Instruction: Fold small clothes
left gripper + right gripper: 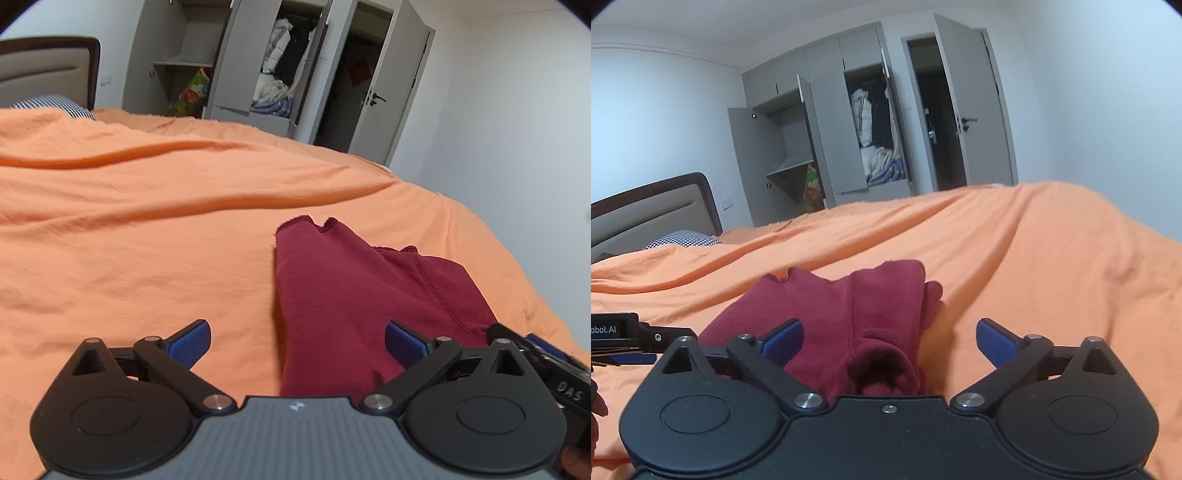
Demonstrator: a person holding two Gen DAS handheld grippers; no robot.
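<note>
A small dark red garment (354, 295) lies folded into a long strip on the orange bedspread (147, 229). My left gripper (297, 345) is open just above its near end, with the left blue pad over bare bedspread and the right blue pad over the cloth. In the right wrist view the same red garment (857, 314) runs away from me, with a rolled cuff at its near end. My right gripper (889, 345) is open, its left pad over the cloth and its right pad over the bedspread (1034, 258). Neither holds anything.
The other gripper shows at each view's edge: right gripper (546, 362) and left gripper (624, 336). A headboard (653, 210) and checked pillow (683, 238) lie far left. An open wardrobe (871, 129) and a door (975, 110) stand beyond the bed.
</note>
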